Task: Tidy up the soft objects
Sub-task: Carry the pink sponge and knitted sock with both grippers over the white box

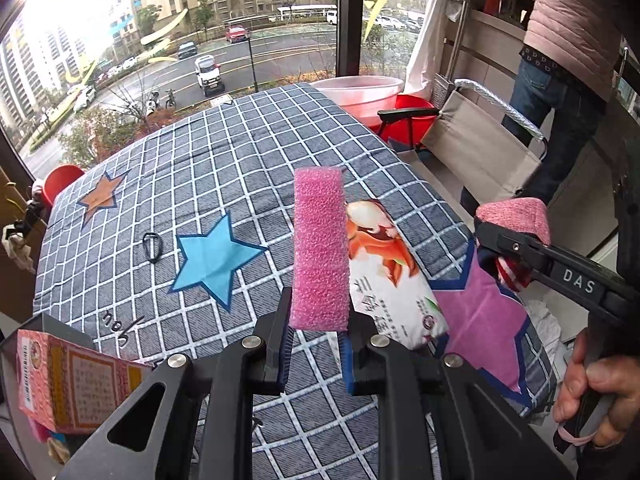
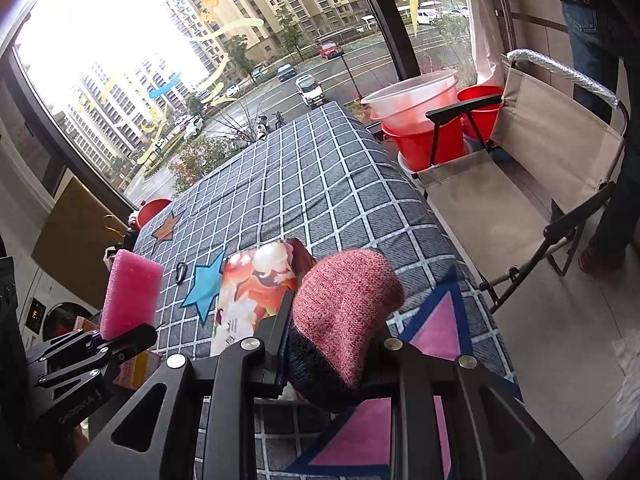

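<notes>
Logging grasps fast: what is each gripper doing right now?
Left gripper: closed on the pink sponge.
Right gripper: closed on the pink knit sock.

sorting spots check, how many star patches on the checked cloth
3: orange star far left, blue star mid-cloth, pink star near right, partly under the snack packet. More may be hidden.

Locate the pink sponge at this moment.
The pink sponge stands upright, clamped in the left gripper, above the checked cloth, between the blue star patch and the snack packet.
</notes>
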### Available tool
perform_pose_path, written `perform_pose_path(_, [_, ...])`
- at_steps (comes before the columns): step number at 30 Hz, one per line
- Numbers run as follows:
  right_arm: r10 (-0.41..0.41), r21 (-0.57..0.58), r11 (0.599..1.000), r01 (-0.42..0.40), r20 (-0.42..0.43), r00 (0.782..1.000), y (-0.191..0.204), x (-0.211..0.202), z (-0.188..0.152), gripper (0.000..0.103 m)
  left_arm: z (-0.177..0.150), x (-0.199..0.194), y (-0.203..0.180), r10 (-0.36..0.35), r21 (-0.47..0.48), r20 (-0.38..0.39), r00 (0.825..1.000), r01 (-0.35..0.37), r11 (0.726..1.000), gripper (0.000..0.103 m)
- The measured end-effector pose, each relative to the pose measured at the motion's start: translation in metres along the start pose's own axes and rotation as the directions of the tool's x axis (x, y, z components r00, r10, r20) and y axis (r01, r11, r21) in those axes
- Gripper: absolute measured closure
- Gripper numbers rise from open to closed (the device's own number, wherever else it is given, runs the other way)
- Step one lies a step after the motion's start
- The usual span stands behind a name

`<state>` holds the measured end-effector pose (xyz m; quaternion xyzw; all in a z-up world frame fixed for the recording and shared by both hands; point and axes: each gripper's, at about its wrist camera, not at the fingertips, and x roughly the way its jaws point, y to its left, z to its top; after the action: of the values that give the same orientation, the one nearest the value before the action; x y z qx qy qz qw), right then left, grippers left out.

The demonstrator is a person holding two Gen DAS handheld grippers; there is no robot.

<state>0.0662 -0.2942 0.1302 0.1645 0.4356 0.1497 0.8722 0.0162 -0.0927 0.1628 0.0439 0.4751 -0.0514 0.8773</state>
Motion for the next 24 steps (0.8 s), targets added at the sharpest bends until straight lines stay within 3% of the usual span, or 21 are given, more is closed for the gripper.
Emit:
perform_pose_path(8, [0.084, -0.045, 0.995, -0.086, -0.041, 0.996, 0.05, 0.032, 0.02, 0.077, 0.004, 0.007, 0.052, 0.112, -0.08, -0.029, 0.993, -0.114, 0.99, 0.082])
perform_pose_path(14, [0.102, -0.099, 0.989, -0.109, -0.076, 0.992, 0.084, 0.051, 0.029, 0.077, 0.001, 0.001, 0.084, 0.163, -0.125, -0.032, 0.986, -0.166, 0.978, 0.082])
perform_pose_path(24, [0.137, -0.203, 0.967, -0.151, -0.08, 0.987, 0.141, 0.052, 0.024, 0.077, -0.005, -0.021, 0.128, 0.171, -0.191, -0.014, 0.985, -0.171, 0.967, 0.082])
